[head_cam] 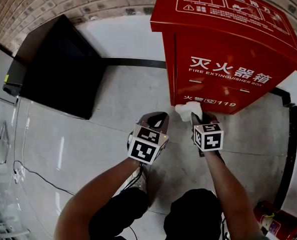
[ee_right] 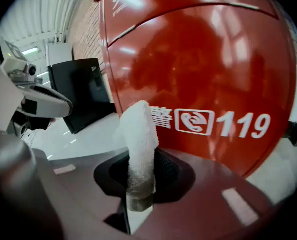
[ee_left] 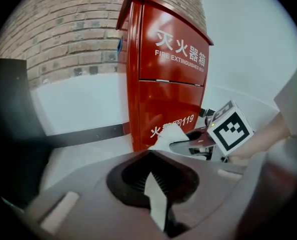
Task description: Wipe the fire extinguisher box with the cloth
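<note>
Right gripper (ee_right: pixel 138 186) is clamped on the cloth and addresses the largest item, the fire extinguisher box (head_cam: pixel 228 59). It is a red cabinet standing on the pale floor (head_cam: pixel 123 89) against a brick wall. A black cabinet (head_cam: pixel 63 69) stands well apart to its left, and a loose extinguisher (head_cam: pixel 277 220) lies on the floor at the right.

Left gripper (ee_left: pixel 156 184) has its jaws drawn together with nothing between them. It hangs just beside the right one, off the box and idle.

The cloth (ee_right: pixel 138 129), white and bunched, stands up out of the right jaws. Its free end is at the bottom strip of the front panel, by the "119" print; contact looks made.

Assessment: wiping appears under way low on the front.

Risks:
- Only a narrow end of cloth is held, so drag across the panel could pull it free.
- If the cloth folds aside, the hard jaw tips could scrape the paint.
</note>
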### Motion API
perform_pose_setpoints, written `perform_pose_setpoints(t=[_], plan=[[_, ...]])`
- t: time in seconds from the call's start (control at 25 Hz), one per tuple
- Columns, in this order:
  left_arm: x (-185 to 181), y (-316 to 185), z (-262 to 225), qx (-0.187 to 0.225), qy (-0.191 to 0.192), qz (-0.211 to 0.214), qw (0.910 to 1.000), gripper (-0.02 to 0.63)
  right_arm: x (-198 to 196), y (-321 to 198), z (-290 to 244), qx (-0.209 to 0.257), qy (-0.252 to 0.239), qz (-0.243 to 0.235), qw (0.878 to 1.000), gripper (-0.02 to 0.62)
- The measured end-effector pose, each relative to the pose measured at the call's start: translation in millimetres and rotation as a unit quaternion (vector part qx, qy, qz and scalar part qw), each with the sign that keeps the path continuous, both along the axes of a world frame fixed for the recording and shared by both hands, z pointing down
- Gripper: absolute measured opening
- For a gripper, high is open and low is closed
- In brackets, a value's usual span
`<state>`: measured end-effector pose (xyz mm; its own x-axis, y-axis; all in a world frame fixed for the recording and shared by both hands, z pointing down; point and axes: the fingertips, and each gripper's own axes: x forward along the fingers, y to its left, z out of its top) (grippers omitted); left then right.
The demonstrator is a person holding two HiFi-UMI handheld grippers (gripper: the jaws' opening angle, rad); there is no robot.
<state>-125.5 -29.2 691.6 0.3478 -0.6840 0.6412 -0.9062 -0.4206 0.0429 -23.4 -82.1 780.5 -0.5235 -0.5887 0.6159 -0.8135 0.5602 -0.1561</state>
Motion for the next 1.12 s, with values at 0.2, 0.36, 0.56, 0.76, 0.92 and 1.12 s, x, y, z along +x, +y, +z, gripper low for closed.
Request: perform_pose_setpoints(t=[0.2, 0.36, 0.56, 0.76, 0.92, 1.12], plan=[[-15, 18, 20, -0.015, 0.028, -0.056, 0.9979, 0.000, -68, -9, 27, -0.012, 0.009, -0.035, 0.999, 0.092], [-20, 28, 22, -0.013, 0.052, -0.087, 0.9948, 0.000, -77, -16, 40, -0.005, 0.022, -0.030, 0.999, 0.092], [-18, 29, 24, -0.016, 0.040, -0.078, 0.9960, 0.000, -25, -26, 42, 0.007, 0.047, -0.006, 0.999, 0.092], [9, 31, 27, -0.014, 0.011, -0.018, 0.9997, 0.000, 48, -29, 43, 0.010, 0.061, 0.036, 0.997, 0.092], [35, 26, 25, -0.012, 0.022, 0.017, 0.9996, 0.000, 114, -34, 44, 0.010, 0.075, 0.081, 0.994, 0.092], [48, 11, 19, -0.006, 0.022, 0.048, 0.9986, 0.000, 179, -37, 40, 0.007, 0.093, 0.128, 0.987, 0.092]])
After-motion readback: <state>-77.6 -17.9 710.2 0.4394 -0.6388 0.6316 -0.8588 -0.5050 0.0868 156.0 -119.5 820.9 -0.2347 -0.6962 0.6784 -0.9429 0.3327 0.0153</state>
